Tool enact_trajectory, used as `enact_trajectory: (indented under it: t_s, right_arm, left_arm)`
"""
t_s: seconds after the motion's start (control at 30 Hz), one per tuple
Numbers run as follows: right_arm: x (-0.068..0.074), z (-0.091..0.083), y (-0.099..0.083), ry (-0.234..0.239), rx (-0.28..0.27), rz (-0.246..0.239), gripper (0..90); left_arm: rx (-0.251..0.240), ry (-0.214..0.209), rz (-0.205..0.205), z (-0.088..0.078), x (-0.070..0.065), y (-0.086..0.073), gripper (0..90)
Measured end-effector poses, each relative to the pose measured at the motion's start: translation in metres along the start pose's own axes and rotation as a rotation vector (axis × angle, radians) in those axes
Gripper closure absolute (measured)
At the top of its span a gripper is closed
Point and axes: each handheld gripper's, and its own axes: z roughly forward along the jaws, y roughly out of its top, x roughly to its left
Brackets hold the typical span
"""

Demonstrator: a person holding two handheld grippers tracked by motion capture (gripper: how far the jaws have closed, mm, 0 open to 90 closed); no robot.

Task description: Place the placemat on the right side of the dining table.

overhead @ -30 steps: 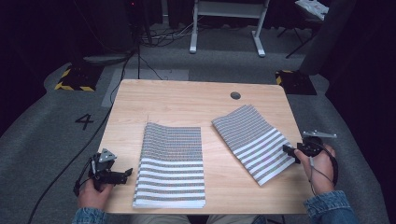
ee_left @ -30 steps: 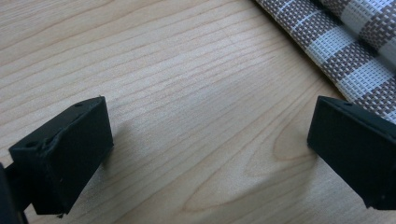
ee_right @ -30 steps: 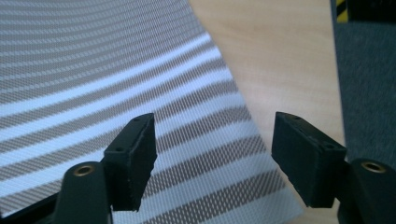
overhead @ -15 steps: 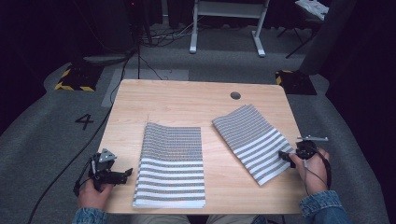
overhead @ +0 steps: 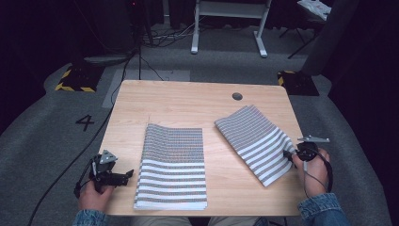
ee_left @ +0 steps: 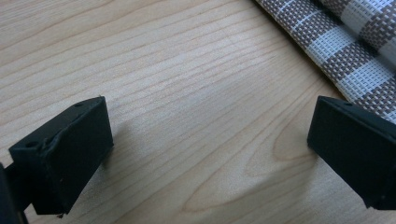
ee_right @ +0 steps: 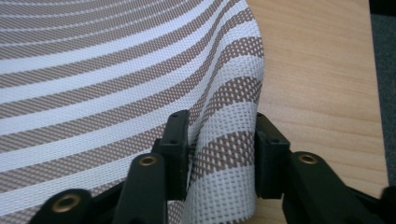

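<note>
Right tool (overhead: 288, 156), jaws just closing, pinches the raised right edge of the striped mat (overhead: 256, 141) at the desk's (overhead: 188, 101) lower right in the high view, while the left tool (overhead: 123, 176) rests wide open and empty at lower left beside the second striped mat (overhead: 173, 165).

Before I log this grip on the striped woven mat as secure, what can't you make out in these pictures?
- Right gripper: jaws have just been closing around the edge of the brown-and-white striped woven mat; the bunched fabric hides whether both pads press.
- High view: that grip is too small to judge.
- Left gripper: jaws cut off by the frame's edges, over the pale wooden table.
- Mats' undersides: hidden.
</note>
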Motion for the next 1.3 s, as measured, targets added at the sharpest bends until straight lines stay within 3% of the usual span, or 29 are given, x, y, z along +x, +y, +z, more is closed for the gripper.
enact_trajectory:
  t_s: [0.33, 0.37, 0.43, 0.57, 0.6, 0.73, 0.9, 1.03, 1.3]
  right_arm:
    - [0.02, -0.03, 0.016, -0.012, -0.1, -0.081, 79.2]
    - [0.026, -0.036, 0.021, -0.014, -0.123, -0.12, 79.8]
    - [0.03, -0.039, 0.023, -0.009, -0.135, -0.128, 79.8]
    - [0.048, -0.051, 0.03, 0.005, -0.181, -0.203, 79.9]
    - [0.058, -0.055, 0.033, 0.022, -0.202, -0.231, 79.3]
    - [0.073, -0.062, 0.037, 0.046, -0.227, -0.271, 78.0]
    - [0.103, -0.072, 0.039, 0.126, -0.261, -0.328, 80.4]
    - [0.117, -0.073, 0.041, 0.141, -0.249, -0.383, 81.9]
    - [0.138, -0.075, 0.038, 0.199, -0.248, -0.428, 84.0]
  left_arm:
    - [-0.001, 0.0, -0.001, 0.0, 0.0, 0.0, 0.2]
    - [-0.001, 0.0, -0.001, 0.0, 0.0, 0.0, 0.2]
    - [0.0, 0.0, 0.0, 0.0, 0.0, 0.0, 0.2]
    - [-0.002, 0.001, -0.002, 0.0, 0.0, 0.0, 0.2]
    - [-0.001, 0.0, -0.001, 0.0, 0.0, 0.0, 0.2]
    - [-0.001, 0.0, -0.002, 0.0, 0.0, 0.0, 0.2]
    - [0.001, 0.0, 0.001, 0.0, 0.0, 0.0, 0.2]
    - [0.002, 0.001, 0.003, 0.0, 0.0, 0.0, 0.2]
    - [-0.001, 0.003, 0.0, 0.0, 0.0, 0.0, 0.2]
